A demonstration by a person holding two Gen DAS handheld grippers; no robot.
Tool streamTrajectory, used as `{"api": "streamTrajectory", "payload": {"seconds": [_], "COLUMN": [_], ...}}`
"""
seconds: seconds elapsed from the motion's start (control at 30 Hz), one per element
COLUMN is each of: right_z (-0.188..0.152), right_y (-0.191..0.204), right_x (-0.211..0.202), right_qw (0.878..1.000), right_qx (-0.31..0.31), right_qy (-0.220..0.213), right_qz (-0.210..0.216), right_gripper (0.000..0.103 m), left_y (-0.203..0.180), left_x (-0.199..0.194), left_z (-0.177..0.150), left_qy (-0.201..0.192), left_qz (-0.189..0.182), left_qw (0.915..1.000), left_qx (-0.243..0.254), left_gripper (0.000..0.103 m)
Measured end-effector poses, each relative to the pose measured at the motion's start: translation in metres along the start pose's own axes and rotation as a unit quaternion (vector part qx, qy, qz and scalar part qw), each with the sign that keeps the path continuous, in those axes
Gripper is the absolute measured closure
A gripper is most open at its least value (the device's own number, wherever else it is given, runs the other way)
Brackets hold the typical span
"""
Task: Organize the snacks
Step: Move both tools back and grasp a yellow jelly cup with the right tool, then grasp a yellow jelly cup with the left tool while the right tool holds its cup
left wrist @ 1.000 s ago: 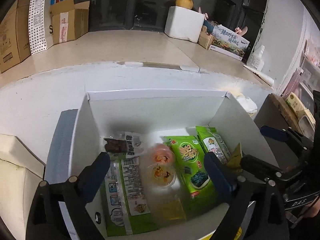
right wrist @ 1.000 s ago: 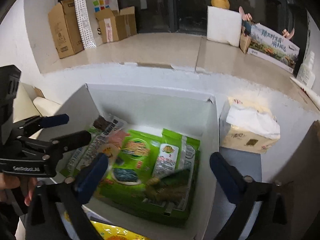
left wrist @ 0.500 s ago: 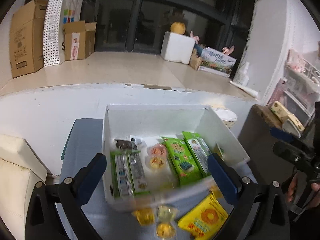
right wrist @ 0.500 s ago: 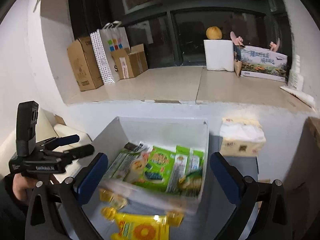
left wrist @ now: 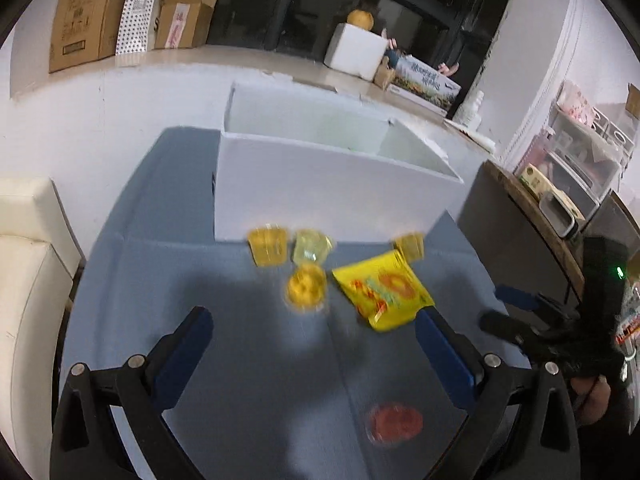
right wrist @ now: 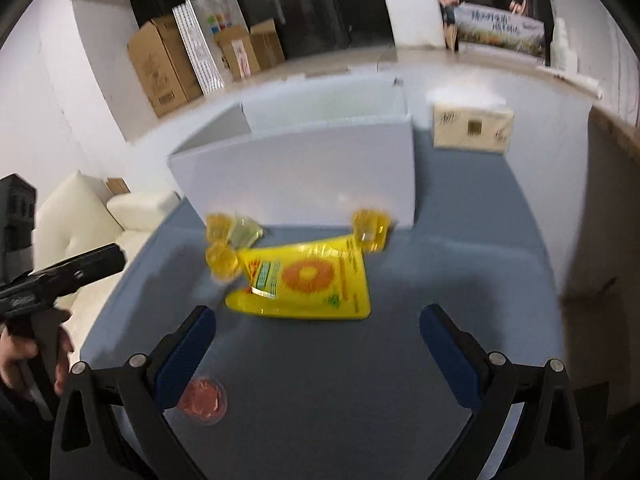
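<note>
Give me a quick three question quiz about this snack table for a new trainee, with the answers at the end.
1. True or false: the yellow snack bag lies inside the white box.
2. What colour is the jelly cup nearest the cameras?
3. Are the left tongs and right tongs A) open and empty, or B) shut on a snack?

Key: 1 false, it lies on the blue table in front of the box. 2 red. 3 A.

Both wrist cameras look down over the blue table [left wrist: 240, 360], sharing the yellow packet [right wrist: 308, 280] and white box [left wrist: 320, 192] behind.
</note>
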State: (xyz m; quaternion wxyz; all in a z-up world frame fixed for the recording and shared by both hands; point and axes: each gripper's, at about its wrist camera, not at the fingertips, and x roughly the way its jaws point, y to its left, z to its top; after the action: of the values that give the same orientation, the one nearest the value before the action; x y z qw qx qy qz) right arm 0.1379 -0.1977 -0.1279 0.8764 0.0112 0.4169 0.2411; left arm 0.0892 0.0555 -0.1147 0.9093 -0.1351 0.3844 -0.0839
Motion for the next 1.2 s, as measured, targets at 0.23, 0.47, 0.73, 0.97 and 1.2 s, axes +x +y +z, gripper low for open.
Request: {"api": "streamTrajectory", "payload": {"seconds": [0.23, 0.47, 0.73, 0.97, 1.2], "right_z": [0.04, 0.059, 0.054, 0.043, 0.022], "right_y": [-0.025, -0.04, -0.052, -0.059, -0.052], "right_x": [0.031, 0.094, 0.108, 0.06, 0.01], "right_qw": [0.998, 0.997, 0.996, 0.994, 0.993], "right_qx": [0.049, 0.058, 0.08, 0.108, 0.1], "right_qy": [-0.019, 0.029, 0.027, -0.016, -0.05], "right_qz": [-0.017, -0.048, -0.016, 0.018, 0.025], "right_gripper": [0.0, 0.03, 0.062, 0.062, 0.062], "left_y": [-0.004, 0.006, 0.022, 0.043, 0.051], "left_x": [-0.002, -0.003, 0.013, 0.05, 0.099], "left_z": [-0.009, -0.019, -0.017, 0.017, 0.046], "left_qy": [0.002, 0.01, 0.02, 0.027, 0.047], "left_qz": [0.003, 0.013, 0.024, 0.048, 0.07], "left_qw": [1.0, 0.9997, 0.9989, 0.9964, 0.9932], "left_qx": [-0.001, -0.017, -0.035, -0.065, -0.08], "left_gripper": [0.0, 0.0, 0.0, 0.0, 0.0]}}
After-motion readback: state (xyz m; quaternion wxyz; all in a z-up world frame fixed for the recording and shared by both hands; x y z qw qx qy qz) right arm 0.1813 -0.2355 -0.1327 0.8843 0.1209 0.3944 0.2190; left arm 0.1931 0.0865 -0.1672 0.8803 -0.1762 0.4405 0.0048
